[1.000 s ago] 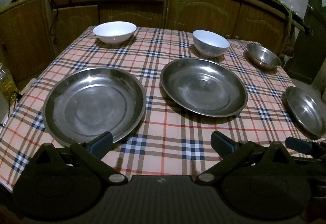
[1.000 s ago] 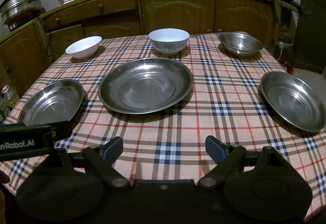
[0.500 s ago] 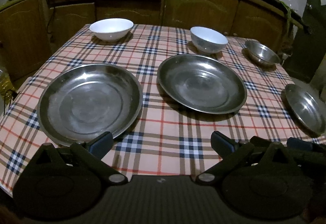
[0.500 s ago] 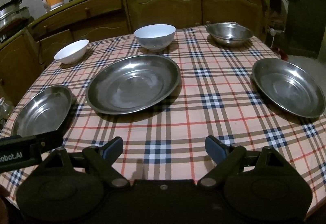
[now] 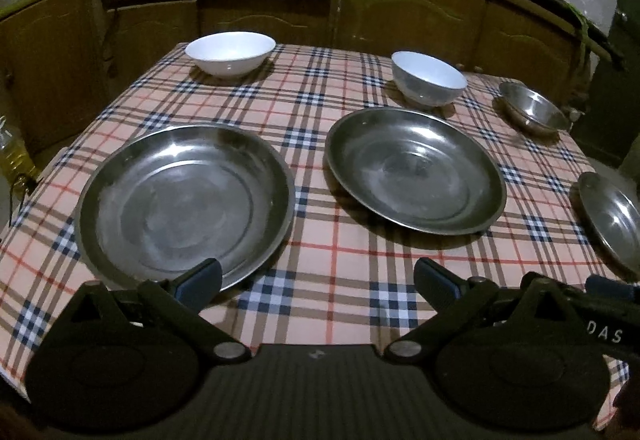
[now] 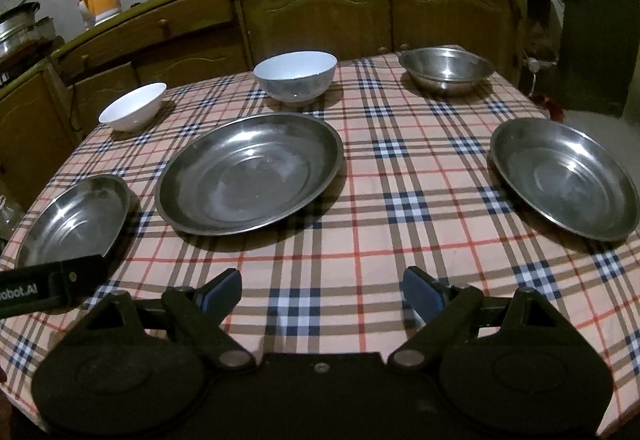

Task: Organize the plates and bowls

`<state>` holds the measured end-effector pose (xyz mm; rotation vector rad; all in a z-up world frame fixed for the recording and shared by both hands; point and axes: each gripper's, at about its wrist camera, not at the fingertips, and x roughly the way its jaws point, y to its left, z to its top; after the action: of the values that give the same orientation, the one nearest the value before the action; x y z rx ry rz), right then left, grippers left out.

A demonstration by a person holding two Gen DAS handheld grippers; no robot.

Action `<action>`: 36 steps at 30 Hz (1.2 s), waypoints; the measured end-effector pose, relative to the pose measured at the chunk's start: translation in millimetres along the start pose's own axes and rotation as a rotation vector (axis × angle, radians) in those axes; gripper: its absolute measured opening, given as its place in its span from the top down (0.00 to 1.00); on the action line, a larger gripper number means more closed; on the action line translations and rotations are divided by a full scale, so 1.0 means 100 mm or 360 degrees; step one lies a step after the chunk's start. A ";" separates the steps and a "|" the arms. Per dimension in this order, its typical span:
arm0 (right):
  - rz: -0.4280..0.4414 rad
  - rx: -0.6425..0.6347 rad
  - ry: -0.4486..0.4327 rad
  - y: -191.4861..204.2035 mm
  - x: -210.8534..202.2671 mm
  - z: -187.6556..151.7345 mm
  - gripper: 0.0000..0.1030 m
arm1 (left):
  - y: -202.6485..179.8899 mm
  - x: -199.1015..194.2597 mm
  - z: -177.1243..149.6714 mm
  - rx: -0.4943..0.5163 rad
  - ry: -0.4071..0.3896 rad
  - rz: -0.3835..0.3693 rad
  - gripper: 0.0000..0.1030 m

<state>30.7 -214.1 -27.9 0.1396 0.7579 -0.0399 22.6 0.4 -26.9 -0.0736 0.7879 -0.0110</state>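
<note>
Six dishes lie spread singly on the checked cloth, none stacked yet.

Three steel plates [image 5: 188,195] sit near, three bowls [image 6: 296,75] far, well apart; left gripper [image 5: 316,280] and right gripper [image 6: 322,290] hover wide and empty, likely to pick rims.

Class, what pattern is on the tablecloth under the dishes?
The tablecloth is peach plaid with navy, white, brown and red lines, clearest in the right wrist view.

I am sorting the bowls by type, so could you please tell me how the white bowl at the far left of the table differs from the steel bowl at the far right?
The white bowl is opaque, matte white; the steel bowl is shiny grey metal that reflects light. The white bowl's sides flare out from a narrow base, while the steel bowl looks wider with a flat rolled rim. Both stand upright and empty on the checked tablecloth, near the far edge.
</note>
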 end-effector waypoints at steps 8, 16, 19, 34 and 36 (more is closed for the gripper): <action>0.0019 -0.0082 -0.0074 -0.05 0.08 0.18 0.00 | -0.08 0.12 0.15 0.0061 -0.0029 -0.0013 0.00; 0.0013 -0.0175 -0.0144 -0.12 0.25 0.44 0.00 | -0.19 0.32 0.33 0.0107 -0.0004 0.0009 0.00; 0.0008 -0.0168 -0.0166 -0.20 0.37 0.53 0.00 | -0.22 0.40 0.39 0.0124 0.0000 0.0009 0.00; 0.0117 -0.0107 -0.0075 -0.38 1.07 0.70 0.00 | -0.23 1.04 0.68 0.0130 0.0048 0.0097 0.00; 0.0132 -0.0118 -0.0061 -0.36 1.13 0.70 0.00 | -0.22 1.12 0.71 0.0132 0.0057 0.0112 0.00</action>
<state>157.4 -258.2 -59.1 0.0995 0.7138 0.0642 151.9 -21.0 -54.9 0.0328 0.8246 0.0218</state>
